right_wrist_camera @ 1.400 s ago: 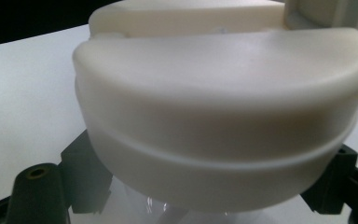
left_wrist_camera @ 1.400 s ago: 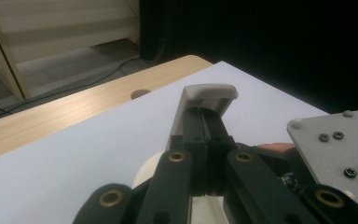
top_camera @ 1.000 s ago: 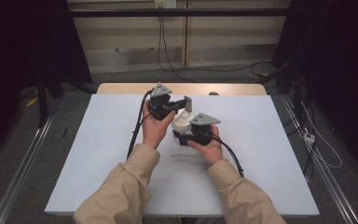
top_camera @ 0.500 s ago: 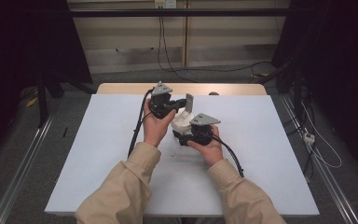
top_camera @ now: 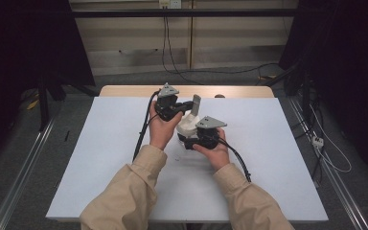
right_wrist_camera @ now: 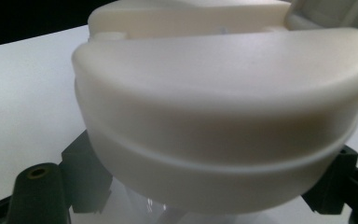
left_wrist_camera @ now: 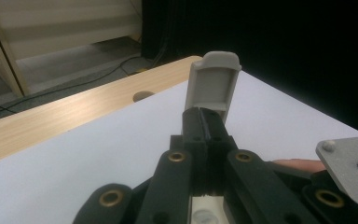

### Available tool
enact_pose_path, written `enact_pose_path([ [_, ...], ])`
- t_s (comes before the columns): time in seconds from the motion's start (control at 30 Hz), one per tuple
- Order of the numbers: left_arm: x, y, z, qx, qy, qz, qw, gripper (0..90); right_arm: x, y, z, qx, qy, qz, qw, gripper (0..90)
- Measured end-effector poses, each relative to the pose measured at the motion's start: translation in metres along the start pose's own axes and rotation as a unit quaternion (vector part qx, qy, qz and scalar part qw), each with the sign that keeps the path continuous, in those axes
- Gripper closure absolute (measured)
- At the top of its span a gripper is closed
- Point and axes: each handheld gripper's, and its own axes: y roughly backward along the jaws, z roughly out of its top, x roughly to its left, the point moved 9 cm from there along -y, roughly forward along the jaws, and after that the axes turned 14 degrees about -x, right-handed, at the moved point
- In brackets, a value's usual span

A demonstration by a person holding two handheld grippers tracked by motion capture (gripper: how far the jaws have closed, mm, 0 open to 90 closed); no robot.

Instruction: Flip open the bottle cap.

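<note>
A white lidded container [top_camera: 188, 126] stands on the white table top [top_camera: 278, 143] between both hands. Its grey flip tab [top_camera: 196, 104] stands upright. My left gripper [top_camera: 186, 106] comes from the left and is shut on the tab's lower end. In the left gripper view, the tab [left_wrist_camera: 213, 84] rises straight above the closed left gripper [left_wrist_camera: 204, 122]. My right gripper [top_camera: 191, 140] holds the container from the near side, shut on it under the lid. In the right gripper view, the white lid [right_wrist_camera: 223, 93] looms close, and a clear body [right_wrist_camera: 144, 205] shows below it between the black jaws.
A wooden strip [top_camera: 239, 91] with a round hole [top_camera: 219, 96] runs along the table's far edge. Cables trail from both grippers across the white surface. Metal rails and loose floor cables flank the table, with dark curtains on both sides.
</note>
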Motion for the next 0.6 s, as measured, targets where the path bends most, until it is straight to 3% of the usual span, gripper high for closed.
enact_pose_path([
  [0.27, 0.000, -0.006, -0.004, 0.006, 0.000, -0.003, 1.0000, 90.0, 0.001, 0.000, 0.000, 0.001, 0.005, 0.003, 1.0000, 18.4],
  [0.33, -0.001, -0.009, -0.006, 0.007, 0.001, -0.005, 1.0000, 90.0, 0.002, 0.000, 0.000, 0.003, 0.016, 0.003, 0.9999, 18.4],
  [0.6, 0.001, -0.014, -0.012, 0.014, 0.004, -0.002, 0.9999, 90.0, 0.000, 0.001, 0.000, 0.001, -0.001, 0.004, 1.0000, 18.4],
])
